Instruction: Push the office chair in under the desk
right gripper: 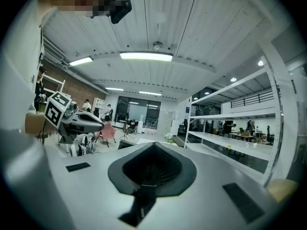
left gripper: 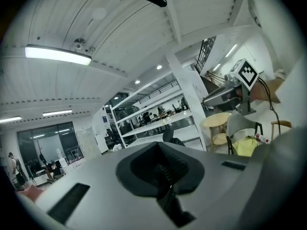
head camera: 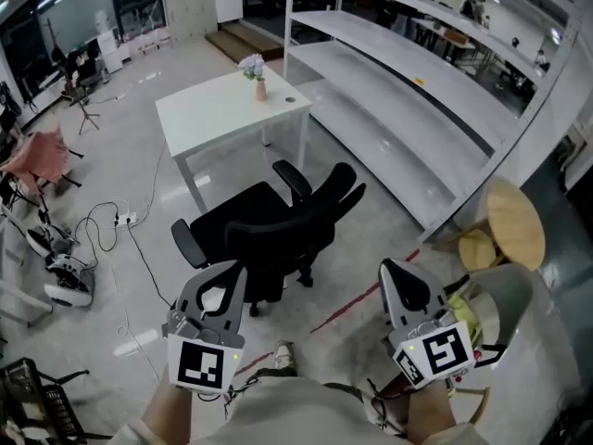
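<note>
A black office chair (head camera: pixel 278 222) stands on the floor with its back toward me and its seat facing the white desk (head camera: pixel 208 111); a gap of floor lies between them. A small vase of flowers (head camera: pixel 258 78) sits on the desk's far corner. My left gripper (head camera: pixel 228 276) is shut and empty, just short of the chair's back at its left. My right gripper (head camera: pixel 391 272) is also shut and empty, to the right of the chair. In the left gripper view the shut jaws (left gripper: pixel 162 170) point past the chair's top (left gripper: pixel 171 137); the right gripper (left gripper: pixel 229 94) shows beside it.
White shelving (head camera: pixel 417 100) runs along the right. Round wooden stools (head camera: pixel 514 222) and a grey chair (head camera: pixel 500 295) stand at the right. Cables and a power strip (head camera: pixel 122 219) lie on the floor at the left, near a pink chair (head camera: pixel 42 153). A red tape line (head camera: pixel 357 301) crosses the floor.
</note>
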Action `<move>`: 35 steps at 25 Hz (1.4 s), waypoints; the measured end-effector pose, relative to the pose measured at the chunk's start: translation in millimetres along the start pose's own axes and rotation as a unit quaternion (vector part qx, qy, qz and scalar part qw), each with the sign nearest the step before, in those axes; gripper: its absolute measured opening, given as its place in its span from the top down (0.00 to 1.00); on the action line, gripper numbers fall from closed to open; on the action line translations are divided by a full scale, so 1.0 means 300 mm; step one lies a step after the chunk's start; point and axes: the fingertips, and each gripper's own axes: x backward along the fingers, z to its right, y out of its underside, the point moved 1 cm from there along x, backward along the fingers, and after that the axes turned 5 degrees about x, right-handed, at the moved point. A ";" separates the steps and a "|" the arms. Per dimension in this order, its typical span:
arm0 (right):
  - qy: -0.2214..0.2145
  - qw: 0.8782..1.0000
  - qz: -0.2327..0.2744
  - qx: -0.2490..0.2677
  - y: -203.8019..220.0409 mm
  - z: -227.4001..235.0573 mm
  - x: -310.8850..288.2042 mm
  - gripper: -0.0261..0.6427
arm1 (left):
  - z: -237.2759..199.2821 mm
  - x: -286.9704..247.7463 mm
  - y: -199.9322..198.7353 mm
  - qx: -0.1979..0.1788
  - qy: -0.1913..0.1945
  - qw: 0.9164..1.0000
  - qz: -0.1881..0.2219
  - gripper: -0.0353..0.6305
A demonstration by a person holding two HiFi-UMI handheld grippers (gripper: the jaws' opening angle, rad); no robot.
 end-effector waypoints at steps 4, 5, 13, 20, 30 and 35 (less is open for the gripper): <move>0.003 1.000 -0.004 -0.003 0.009 0.036 -0.073 0.95 | -0.041 -0.056 0.011 -0.012 0.011 1.000 -0.001 0.94; -0.004 1.000 -0.003 -0.010 0.007 0.043 -0.092 0.95 | -0.051 -0.064 0.013 -0.011 0.012 1.000 -0.001 0.94; -0.034 0.999 -0.021 0.003 0.045 0.127 -0.197 0.95 | -0.082 -0.115 0.049 -0.003 0.010 1.000 -0.013 0.93; -0.111 0.992 -0.052 0.023 0.123 0.190 -0.296 0.93 | -0.062 -0.172 0.046 -0.001 -0.014 0.999 -0.035 0.89; -0.214 0.969 -0.081 0.095 0.241 0.281 -0.466 0.84 | 0.021 -0.257 0.106 0.002 -0.050 0.990 -0.131 0.70; -0.277 0.946 -0.099 0.138 0.303 0.310 -0.526 0.75 | 0.042 -0.282 0.151 0.004 -0.084 0.982 -0.171 0.63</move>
